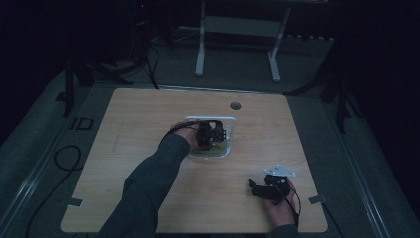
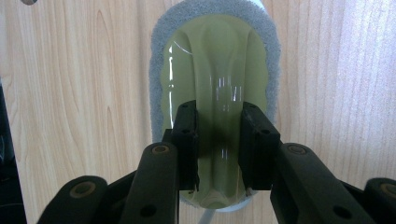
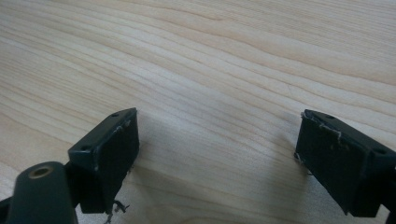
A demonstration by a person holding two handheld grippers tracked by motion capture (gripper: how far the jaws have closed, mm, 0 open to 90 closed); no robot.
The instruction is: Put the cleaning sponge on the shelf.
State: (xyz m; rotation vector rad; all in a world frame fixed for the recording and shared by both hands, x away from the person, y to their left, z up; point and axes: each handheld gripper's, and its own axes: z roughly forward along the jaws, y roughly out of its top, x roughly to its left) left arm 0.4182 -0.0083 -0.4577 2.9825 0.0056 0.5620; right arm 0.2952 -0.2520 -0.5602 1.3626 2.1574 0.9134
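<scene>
**Left gripper clamped on the scrubber's handle ridge**

The wooden tabletop (image 1: 148, 148) carries a white-rimmed tray (image 1: 233, 120) near its middle, just below a round cable hole (image 1: 235, 105). Inside that tray lies the scrubber (image 2: 215, 60), an oval pad with a glossy yellow-green plastic back edged by a grey spongy border and a raised ridge running down its length as a handle. In the left gripper view the pad seems to rest flat, back side up.

The left gripper (image 1: 210, 133) reaches down into the tray, and its two black jaws stand close together on either side of the ridge, pads pressed against the plastic; it has hold of the scrubber. The right gripper (image 1: 253, 187) rests near the front right corner of the tabletop, well apart from the tray, its jaws spread wide with bare wood between them and nothing held.

The step in hand looks like the grasp itself, just settled. The next move probably calls for a straight lift clear of the tray rim while keeping the clamp firm, since the shiny ridge looks slippery and could slide out between the pads. The soft border should give a little if it brushes the rim.
</scene>
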